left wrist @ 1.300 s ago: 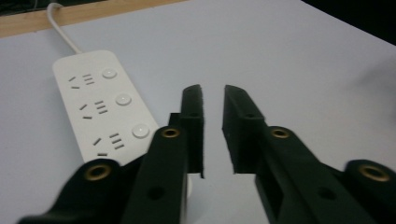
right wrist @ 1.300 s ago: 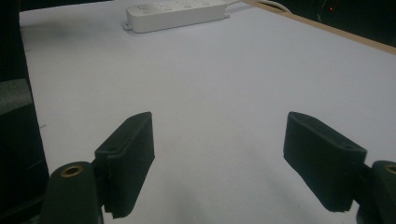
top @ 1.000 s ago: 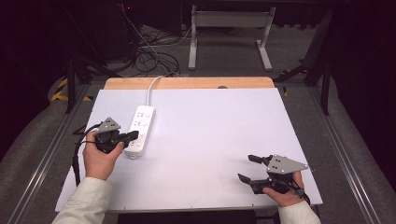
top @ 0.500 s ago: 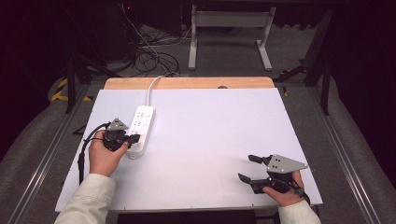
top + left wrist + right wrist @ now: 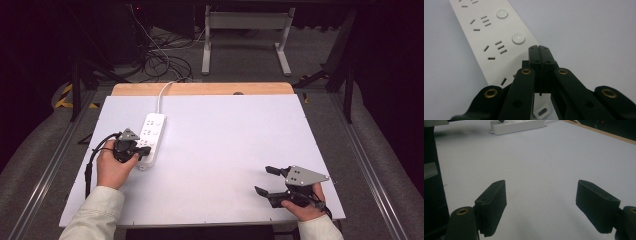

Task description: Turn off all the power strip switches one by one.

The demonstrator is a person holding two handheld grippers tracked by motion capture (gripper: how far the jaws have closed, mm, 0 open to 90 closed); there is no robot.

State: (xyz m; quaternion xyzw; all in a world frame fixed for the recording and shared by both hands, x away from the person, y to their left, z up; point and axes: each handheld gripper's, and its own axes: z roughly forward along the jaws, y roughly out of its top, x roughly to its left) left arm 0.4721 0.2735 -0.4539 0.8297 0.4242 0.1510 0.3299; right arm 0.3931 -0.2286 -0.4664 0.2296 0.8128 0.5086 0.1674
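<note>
A long white plastic power strip lies near the matte white surface's left edge. The left gripper, jaws pressed together, hovers over its near end; the right gripper gapes wide, well apart.

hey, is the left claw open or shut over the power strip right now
Shut. In the left gripper view, the left claw has its two black jaws pressed flat together with nothing between them, their tips over the white power strip.
</note>
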